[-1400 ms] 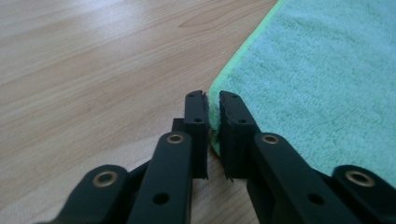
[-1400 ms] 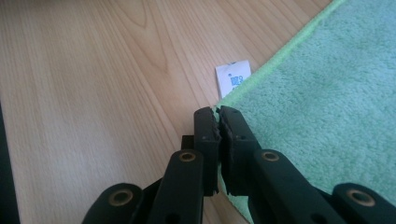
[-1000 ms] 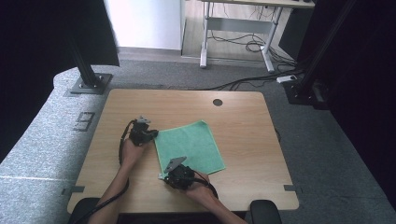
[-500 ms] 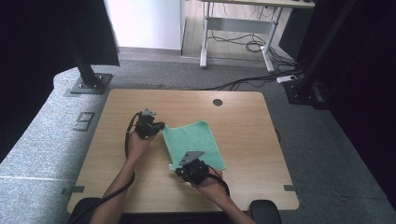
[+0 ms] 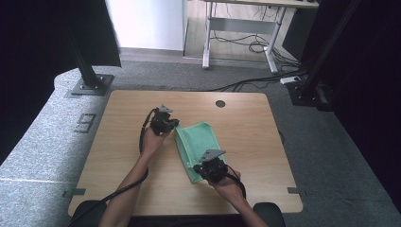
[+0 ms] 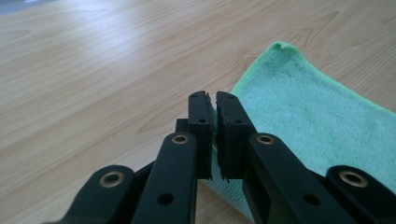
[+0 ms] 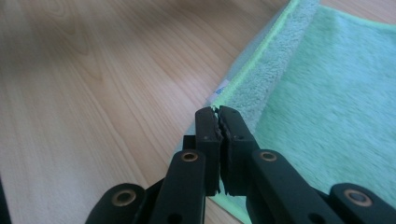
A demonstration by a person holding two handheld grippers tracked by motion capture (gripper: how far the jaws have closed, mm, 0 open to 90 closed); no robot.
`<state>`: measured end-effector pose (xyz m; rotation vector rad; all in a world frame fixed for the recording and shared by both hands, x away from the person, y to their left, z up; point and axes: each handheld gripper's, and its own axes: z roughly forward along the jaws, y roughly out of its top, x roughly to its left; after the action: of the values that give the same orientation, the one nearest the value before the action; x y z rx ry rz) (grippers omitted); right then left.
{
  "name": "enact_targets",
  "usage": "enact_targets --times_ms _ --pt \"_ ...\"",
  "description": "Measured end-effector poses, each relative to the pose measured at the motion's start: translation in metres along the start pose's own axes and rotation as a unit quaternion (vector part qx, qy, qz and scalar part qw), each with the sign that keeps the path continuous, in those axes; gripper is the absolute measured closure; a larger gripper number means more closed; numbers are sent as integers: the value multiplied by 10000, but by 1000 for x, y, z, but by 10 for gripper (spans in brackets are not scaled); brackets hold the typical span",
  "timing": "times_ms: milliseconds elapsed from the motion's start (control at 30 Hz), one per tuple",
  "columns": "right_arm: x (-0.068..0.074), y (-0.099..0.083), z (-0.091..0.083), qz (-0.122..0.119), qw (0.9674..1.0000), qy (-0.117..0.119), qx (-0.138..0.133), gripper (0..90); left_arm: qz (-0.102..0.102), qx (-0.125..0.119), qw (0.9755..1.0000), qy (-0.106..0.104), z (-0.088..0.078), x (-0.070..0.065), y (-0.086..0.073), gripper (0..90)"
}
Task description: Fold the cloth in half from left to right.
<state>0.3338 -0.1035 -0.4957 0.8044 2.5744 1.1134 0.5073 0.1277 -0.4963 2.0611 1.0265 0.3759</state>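
From above, in the high view, the green cloth point(image 5: 198, 146) now lies as a narrow folded strip near the middle of the tabletop point(image 5: 118, 189), while half a second ago it was wider and one second ago it was spread flat. Both grippers have moved to the right with the cloth edge. The left gripper point(image 5: 174, 125) is at the far corner of the strip and the right gripper point(image 5: 201, 171) at the near corner. I judge that a fold is nearly complete and that letting go is the next step. The tabletop is light wood with a round cable hole point(image 5: 220, 103); grey carpet point(image 5: 56, 142) is around it, and a second desk frame point(image 5: 236, 38) with cables stands behind.

Along the left gripper view, the jaws are pressed together on the cloth edge point(image 6: 215, 140), and the towel point(image 6: 317, 121) extends to the right.

Along the right gripper view, the jaws are clamped on the yellow-green hem point(image 7: 243, 84), where two layers lie one over the other.
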Motion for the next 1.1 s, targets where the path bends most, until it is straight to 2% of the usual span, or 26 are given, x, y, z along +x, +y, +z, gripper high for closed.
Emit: enact_targets --times_ms 433,600,1100 --pt "-23 -19 -17 266 9993 -256 9 860 284 100 9995 -83 29 -23 22 850" --pt "-31 -26 -23 352 9988 -338 14 860 325 105 9993 -138 42 -32 29 849" --pt "-43 -35 -34 514 9978 -412 -11 859 397 120 9987 -304 59 -46 45 848"
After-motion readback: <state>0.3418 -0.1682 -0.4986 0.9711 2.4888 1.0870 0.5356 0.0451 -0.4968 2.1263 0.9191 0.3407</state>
